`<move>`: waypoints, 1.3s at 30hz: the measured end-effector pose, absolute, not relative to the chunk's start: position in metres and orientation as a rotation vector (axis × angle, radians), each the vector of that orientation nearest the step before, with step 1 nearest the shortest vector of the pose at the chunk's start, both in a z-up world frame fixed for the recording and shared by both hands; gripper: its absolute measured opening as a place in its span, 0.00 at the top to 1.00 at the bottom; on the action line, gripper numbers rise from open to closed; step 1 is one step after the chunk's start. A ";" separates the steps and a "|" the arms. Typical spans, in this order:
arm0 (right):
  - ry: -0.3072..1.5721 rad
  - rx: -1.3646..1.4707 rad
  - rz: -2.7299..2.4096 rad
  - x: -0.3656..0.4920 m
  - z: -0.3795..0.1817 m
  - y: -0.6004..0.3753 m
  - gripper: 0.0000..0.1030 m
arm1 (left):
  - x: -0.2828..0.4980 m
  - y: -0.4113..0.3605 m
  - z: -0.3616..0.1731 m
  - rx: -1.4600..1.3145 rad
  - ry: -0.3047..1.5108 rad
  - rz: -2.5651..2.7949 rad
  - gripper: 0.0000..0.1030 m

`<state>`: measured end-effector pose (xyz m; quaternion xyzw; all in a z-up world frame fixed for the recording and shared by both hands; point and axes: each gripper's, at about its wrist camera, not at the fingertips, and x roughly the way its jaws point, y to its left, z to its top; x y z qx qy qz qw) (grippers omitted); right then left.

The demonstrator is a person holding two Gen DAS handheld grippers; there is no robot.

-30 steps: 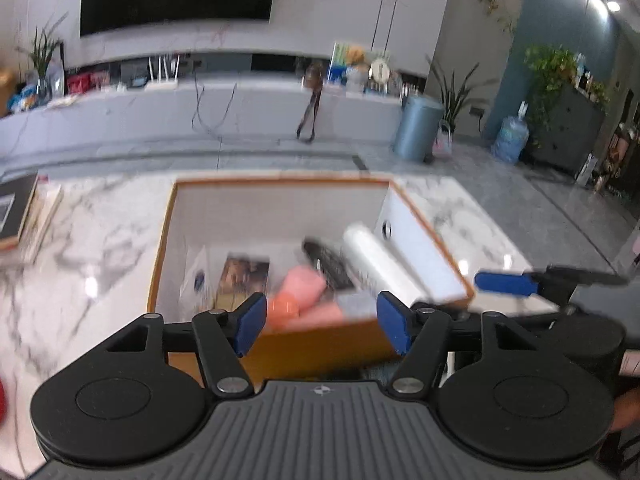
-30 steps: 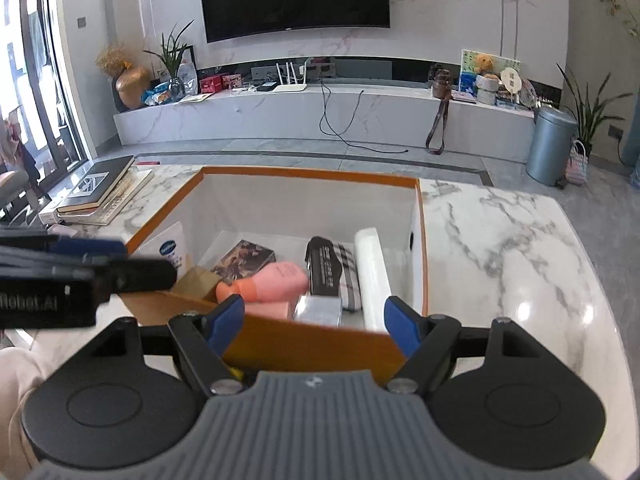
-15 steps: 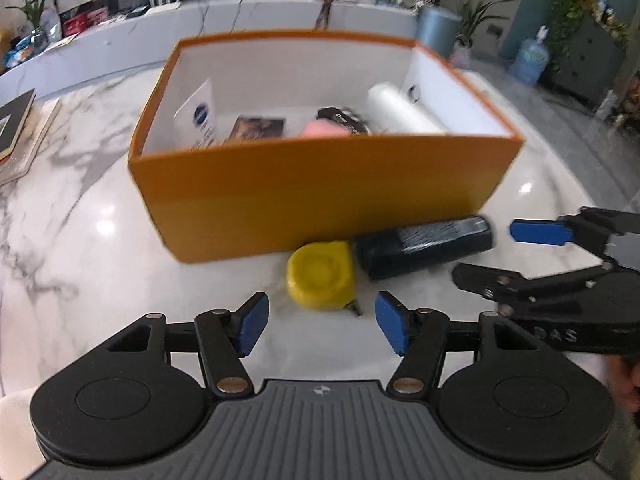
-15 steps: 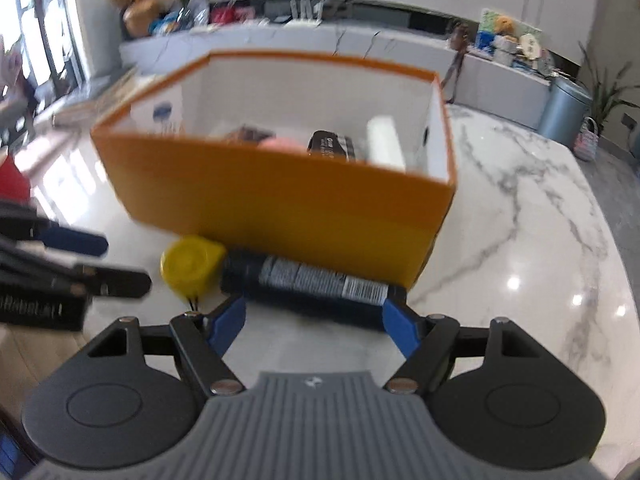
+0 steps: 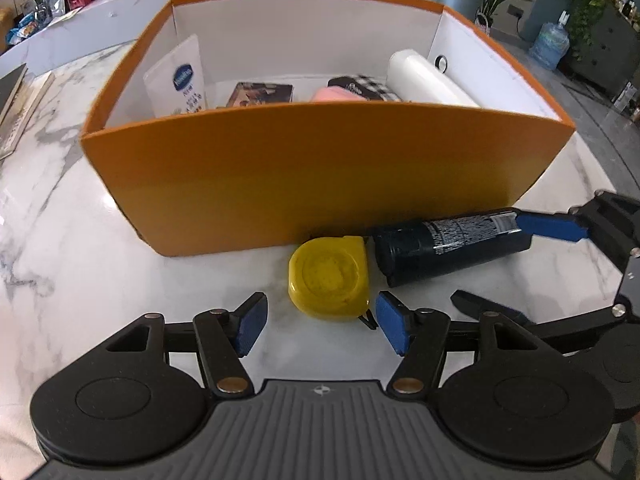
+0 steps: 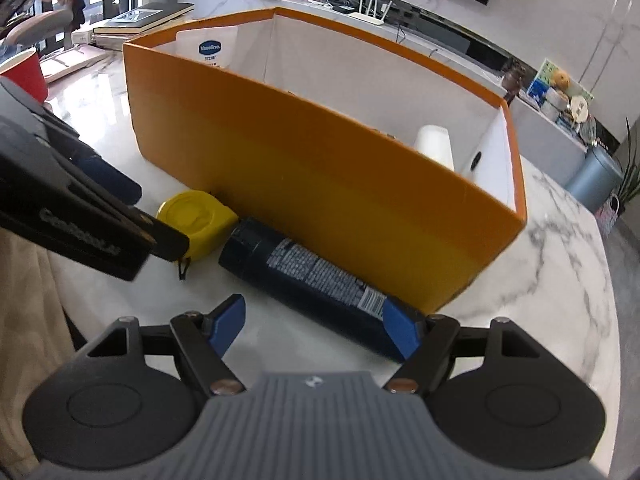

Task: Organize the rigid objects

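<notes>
The left tool, jaws opening and empty, sits just short of the yellow tape measure. The right tool, open, straddles the dark can's end without gripping it.

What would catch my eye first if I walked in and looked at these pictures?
The big orange cardboard box on the white marble table, already holding several items. Just in front of its near wall lie a round yellow tape measure and a dark blue cylindrical bottle, side by side. The left gripper hovers before the tape measure, its jaws opening, nothing between them.
</notes>
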<state>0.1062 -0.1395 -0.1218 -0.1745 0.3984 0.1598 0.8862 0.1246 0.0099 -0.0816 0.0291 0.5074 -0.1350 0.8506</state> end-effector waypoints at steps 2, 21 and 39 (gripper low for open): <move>0.831 -0.367 0.337 0.110 -0.123 -0.141 0.27 | 0.127 0.009 -0.084 0.067 1.083 -0.283 0.29; 0.881 -0.422 0.310 0.114 -0.130 -0.143 0.30 | 0.131 0.006 -0.092 0.099 1.104 -0.276 0.45; 0.978 -0.244 0.494 0.116 -0.110 -0.151 0.57 | 0.128 0.008 -0.091 0.122 1.154 -0.307 0.46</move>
